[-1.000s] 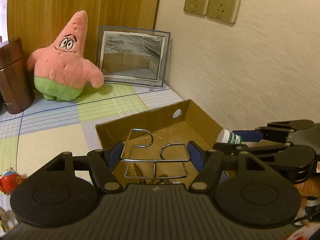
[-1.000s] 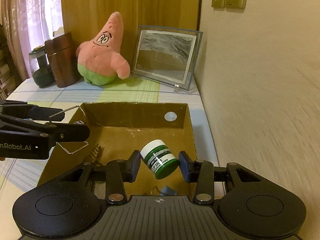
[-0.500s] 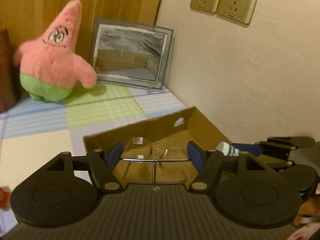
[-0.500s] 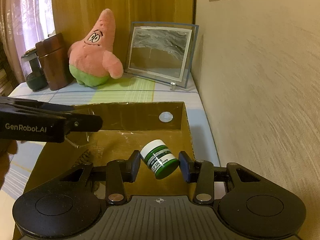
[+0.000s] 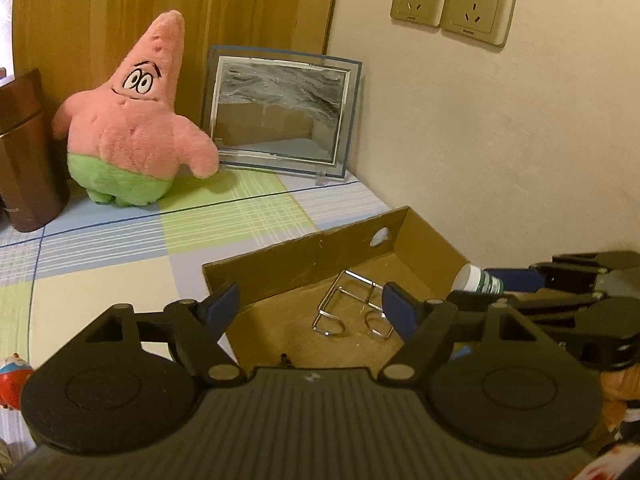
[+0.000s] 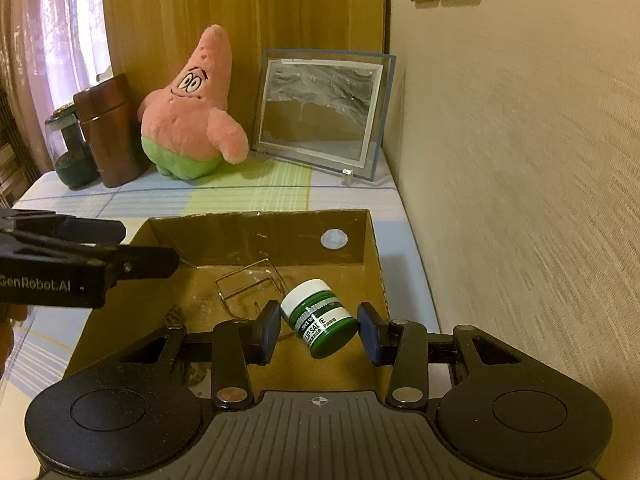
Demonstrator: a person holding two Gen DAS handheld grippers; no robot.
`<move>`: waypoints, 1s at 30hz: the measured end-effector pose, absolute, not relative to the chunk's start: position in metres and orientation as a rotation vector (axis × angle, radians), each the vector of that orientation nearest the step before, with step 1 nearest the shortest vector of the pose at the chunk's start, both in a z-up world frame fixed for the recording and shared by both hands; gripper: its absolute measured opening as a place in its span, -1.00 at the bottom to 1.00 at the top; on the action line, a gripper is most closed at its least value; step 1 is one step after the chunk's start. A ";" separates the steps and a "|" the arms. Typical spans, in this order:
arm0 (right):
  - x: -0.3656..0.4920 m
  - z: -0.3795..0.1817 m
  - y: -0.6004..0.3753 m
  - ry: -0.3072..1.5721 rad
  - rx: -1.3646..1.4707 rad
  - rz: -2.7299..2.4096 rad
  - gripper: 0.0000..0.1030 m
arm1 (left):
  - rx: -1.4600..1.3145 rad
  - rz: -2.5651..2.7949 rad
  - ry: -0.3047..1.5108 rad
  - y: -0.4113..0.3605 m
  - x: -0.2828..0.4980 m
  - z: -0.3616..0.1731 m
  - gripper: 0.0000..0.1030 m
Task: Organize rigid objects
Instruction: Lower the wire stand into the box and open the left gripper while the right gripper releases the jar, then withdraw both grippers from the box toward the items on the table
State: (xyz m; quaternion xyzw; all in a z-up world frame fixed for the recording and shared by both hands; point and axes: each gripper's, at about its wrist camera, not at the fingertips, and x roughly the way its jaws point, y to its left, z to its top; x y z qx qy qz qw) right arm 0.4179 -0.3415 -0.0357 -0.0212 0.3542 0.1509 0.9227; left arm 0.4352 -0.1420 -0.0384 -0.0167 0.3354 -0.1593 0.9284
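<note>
The left tool [image 5: 310, 306] hangs over the near left part of the box [image 5: 304, 258]. Its jaws are opening and stand wide apart, with nothing pressed between the pads. The wire rack [image 5: 352, 306] lies on the box floor ahead of the pads, free of both. In the right wrist view the left tool [image 6: 148, 262] reaches in over the left wall of the box [image 6: 376, 256], and the rack [image 6: 248, 284] lies on the floor toward the back wall.

The right tool [image 6: 318, 326] holds a narrow gap and grips the jar [image 6: 318, 318], a green jar with a white lid, tilted with the lid up and to the left. The jar hangs over the right part of the box, near the right wall. In the left wrist view the jar [image 5: 478, 280] shows past the right rim of the box.

The box sits on a checked cloth [image 5: 120, 256] beside the wall. Behind it stand a plush star [image 5: 132, 132], a frame [image 5: 280, 112] and a brown canister [image 6: 108, 132].
</note>
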 end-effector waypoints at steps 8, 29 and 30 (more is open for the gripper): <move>0.419 -0.032 -0.337 0.728 -0.040 0.323 -0.25 | -0.015 -0.322 0.687 -0.142 0.432 -0.037 0.45; 0.413 -0.018 -0.347 0.680 0.022 0.282 0.17 | 0.039 -0.297 0.675 -0.139 0.423 -0.033 0.45; 0.411 -0.016 -0.347 0.682 0.018 0.278 0.18 | 0.042 -0.294 0.672 -0.138 0.420 -0.031 0.45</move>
